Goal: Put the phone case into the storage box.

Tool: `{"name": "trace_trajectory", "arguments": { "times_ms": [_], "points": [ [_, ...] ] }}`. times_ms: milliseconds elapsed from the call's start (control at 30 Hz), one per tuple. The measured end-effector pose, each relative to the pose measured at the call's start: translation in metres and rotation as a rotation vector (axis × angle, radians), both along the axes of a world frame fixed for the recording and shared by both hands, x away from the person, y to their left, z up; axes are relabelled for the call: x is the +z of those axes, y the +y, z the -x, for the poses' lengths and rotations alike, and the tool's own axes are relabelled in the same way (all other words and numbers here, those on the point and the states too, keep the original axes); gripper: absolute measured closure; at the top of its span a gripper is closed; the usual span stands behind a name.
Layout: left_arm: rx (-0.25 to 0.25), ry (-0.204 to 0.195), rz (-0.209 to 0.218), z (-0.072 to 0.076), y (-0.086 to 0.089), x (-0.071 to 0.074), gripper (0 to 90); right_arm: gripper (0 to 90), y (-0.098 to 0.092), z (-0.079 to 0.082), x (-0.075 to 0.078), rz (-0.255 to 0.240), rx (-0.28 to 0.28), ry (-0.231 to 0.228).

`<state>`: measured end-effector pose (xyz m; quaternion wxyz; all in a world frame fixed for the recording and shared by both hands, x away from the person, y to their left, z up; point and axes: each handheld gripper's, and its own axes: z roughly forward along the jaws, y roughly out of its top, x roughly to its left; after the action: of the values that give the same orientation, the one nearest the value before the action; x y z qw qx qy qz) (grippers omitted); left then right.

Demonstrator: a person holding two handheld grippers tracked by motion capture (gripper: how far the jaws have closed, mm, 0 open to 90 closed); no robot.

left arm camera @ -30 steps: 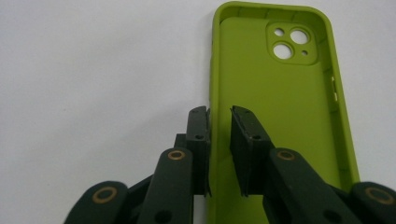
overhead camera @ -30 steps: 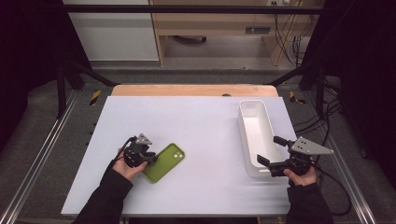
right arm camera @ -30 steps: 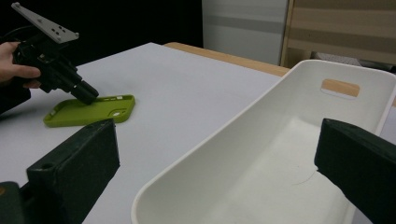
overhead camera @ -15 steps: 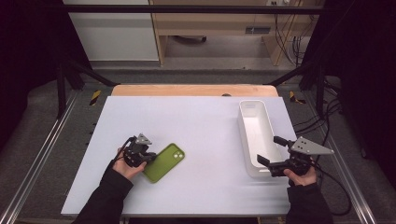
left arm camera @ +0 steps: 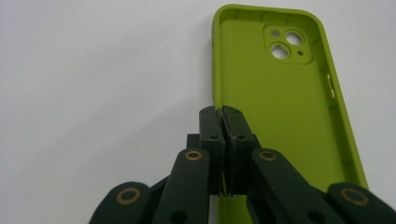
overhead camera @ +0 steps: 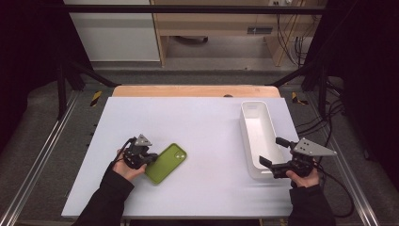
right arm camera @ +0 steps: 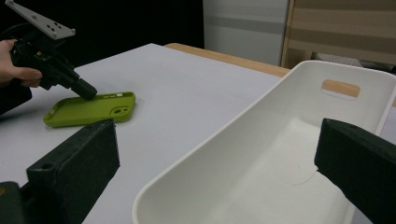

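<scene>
Green silicone marks the phone case, which lies open side up on the white table at its near left, camera cut-out toward the far right end. The left gripper sits at the case's left edge, held in the person's left hand. In the left gripper view its two black jaws are pressed together on the thin side wall of the case, pinching the rim, with one jaw inside the shell and the other outside it. The case rests flat on the table.

Well apart, at the near right of the table, the right gripper is held in the right hand, its grey three-cornered plate on top. Its jaws stand wide apart and grasp nothing; in the right gripper view they flank the near end of a long white tray, which looks empty and has a handle slot in its far wall. The tray runs from near to far along the right side of the table.
</scene>
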<state>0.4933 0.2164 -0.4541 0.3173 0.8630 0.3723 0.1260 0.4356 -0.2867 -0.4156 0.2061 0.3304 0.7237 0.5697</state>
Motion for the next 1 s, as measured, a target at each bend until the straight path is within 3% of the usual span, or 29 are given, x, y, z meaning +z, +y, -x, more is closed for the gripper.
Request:
{"name": "trace_trajectory", "arguments": {
  "times_ms": [667,1000],
  "points": [
    [0.01,-0.126,0.063,0.014,0.002,0.026,88.0,0.6,0.001,0.0,0.0,0.0,0.005,-0.001],
    [0.005,-0.165,0.093,0.022,0.0,0.038,87.9,0.6,0.002,0.0,0.001,-0.005,0.008,0.003]
  ]
}}
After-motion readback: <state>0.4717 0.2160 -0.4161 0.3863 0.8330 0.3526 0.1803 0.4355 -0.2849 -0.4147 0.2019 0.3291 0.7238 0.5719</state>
